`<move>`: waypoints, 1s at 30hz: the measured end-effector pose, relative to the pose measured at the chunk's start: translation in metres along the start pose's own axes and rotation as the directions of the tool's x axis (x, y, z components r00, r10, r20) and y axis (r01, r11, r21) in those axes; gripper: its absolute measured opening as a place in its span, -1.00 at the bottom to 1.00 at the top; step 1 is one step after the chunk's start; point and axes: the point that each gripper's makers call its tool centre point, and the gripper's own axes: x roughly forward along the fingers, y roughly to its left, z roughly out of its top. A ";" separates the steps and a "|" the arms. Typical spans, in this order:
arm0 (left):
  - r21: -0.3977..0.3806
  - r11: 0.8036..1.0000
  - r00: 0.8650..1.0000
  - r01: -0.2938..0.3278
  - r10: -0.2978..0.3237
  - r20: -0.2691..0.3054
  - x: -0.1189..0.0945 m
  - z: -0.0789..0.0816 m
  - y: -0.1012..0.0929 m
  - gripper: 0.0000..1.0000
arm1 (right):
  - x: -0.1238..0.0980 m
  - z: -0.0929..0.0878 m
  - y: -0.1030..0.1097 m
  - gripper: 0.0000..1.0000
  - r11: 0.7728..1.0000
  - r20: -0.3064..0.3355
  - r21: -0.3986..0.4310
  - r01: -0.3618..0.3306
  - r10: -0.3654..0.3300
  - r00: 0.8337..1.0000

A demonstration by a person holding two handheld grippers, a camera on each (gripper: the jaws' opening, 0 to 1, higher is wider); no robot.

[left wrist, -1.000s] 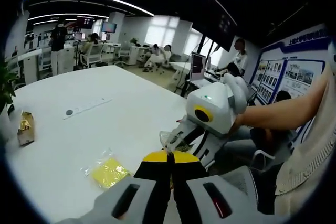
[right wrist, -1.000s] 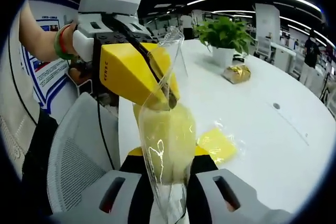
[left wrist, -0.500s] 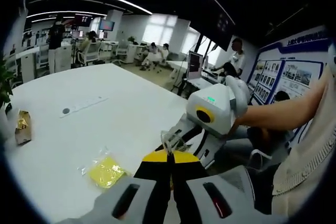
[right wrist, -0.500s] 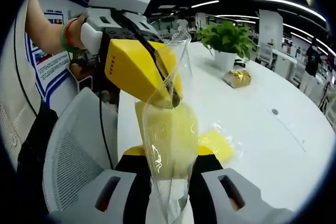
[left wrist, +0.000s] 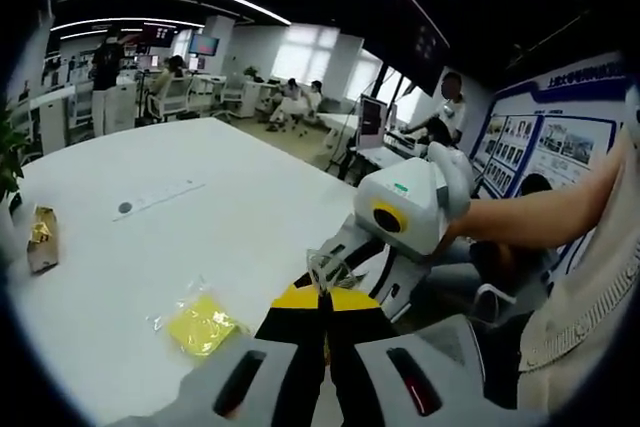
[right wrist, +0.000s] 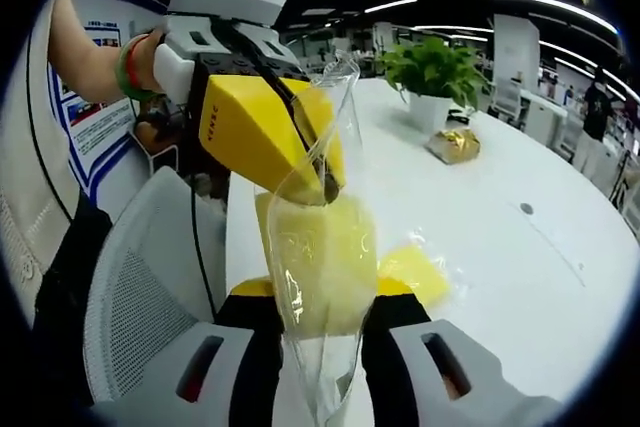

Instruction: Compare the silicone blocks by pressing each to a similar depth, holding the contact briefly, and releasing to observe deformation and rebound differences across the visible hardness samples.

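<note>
My right tool (right wrist: 322,322) clamps the clear bagged yellow silicone block (right wrist: 318,257); left tool (right wrist: 325,182) pinches the bag's top. Unbagging; pressing comes next.

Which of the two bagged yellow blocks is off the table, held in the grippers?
The bagged block between the right gripper's jaws; the other bagged block lies flat on the white table.

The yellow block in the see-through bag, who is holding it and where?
Both grippers hold the clear bag with the yellow block inside. The right gripper clamps its lower end; the left gripper pinches it higher, near the open top.
</note>
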 end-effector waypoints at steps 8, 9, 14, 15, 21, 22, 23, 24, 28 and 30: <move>-0.012 1.000 1.000 -0.003 0.003 -0.015 0.002 -0.005 0.000 -1.00 | -0.008 0.003 -0.003 -0.17 0.998 0.060 0.053 0.026 -0.030 0.998; -0.014 1.000 1.000 -0.002 0.001 -0.019 0.002 -0.006 -0.001 -1.00 | -0.011 0.000 -0.005 -0.10 0.994 0.045 0.104 0.042 -0.047 0.998; -0.026 1.000 1.000 -0.007 0.007 -0.029 0.006 -0.012 0.002 -1.00 | -0.025 -0.003 -0.009 0.19 0.988 0.089 0.125 0.092 -0.104 0.991; -0.032 0.999 1.000 -0.007 0.006 -0.031 0.006 -0.013 0.003 -1.00 | -0.029 -0.003 -0.008 0.22 0.987 0.099 0.127 0.101 -0.114 0.989; -0.070 0.997 1.000 -0.009 0.007 -0.026 0.010 -0.016 0.005 -1.00 | -0.058 -0.005 -0.009 0.35 0.963 0.179 0.213 0.167 -0.206 0.962; -0.082 0.997 1.000 -0.009 0.007 -0.027 0.011 -0.017 0.006 -1.00 | -0.063 -0.004 -0.007 0.40 0.957 0.200 0.230 0.176 -0.223 0.954; -0.093 0.996 1.000 -0.008 0.006 -0.026 0.014 -0.018 0.006 -1.00 | -0.068 -0.003 -0.007 0.44 0.953 0.210 0.238 0.188 -0.240 0.948; -0.101 0.995 1.000 -0.013 0.011 -0.025 0.015 -0.019 0.007 -1.00 | -0.075 -0.004 -0.007 0.48 0.943 0.222 0.260 0.207 -0.267 0.938; -0.143 0.990 1.000 -0.015 0.012 -0.019 0.023 -0.022 0.009 -1.00 | -0.096 -0.007 -0.006 0.63 0.915 0.263 0.313 0.255 -0.342 0.902; -0.172 0.985 1.000 -0.018 0.016 -0.013 0.029 -0.024 0.011 -1.00 | -0.106 -0.011 -0.007 0.68 0.897 0.266 0.345 0.278 -0.378 0.887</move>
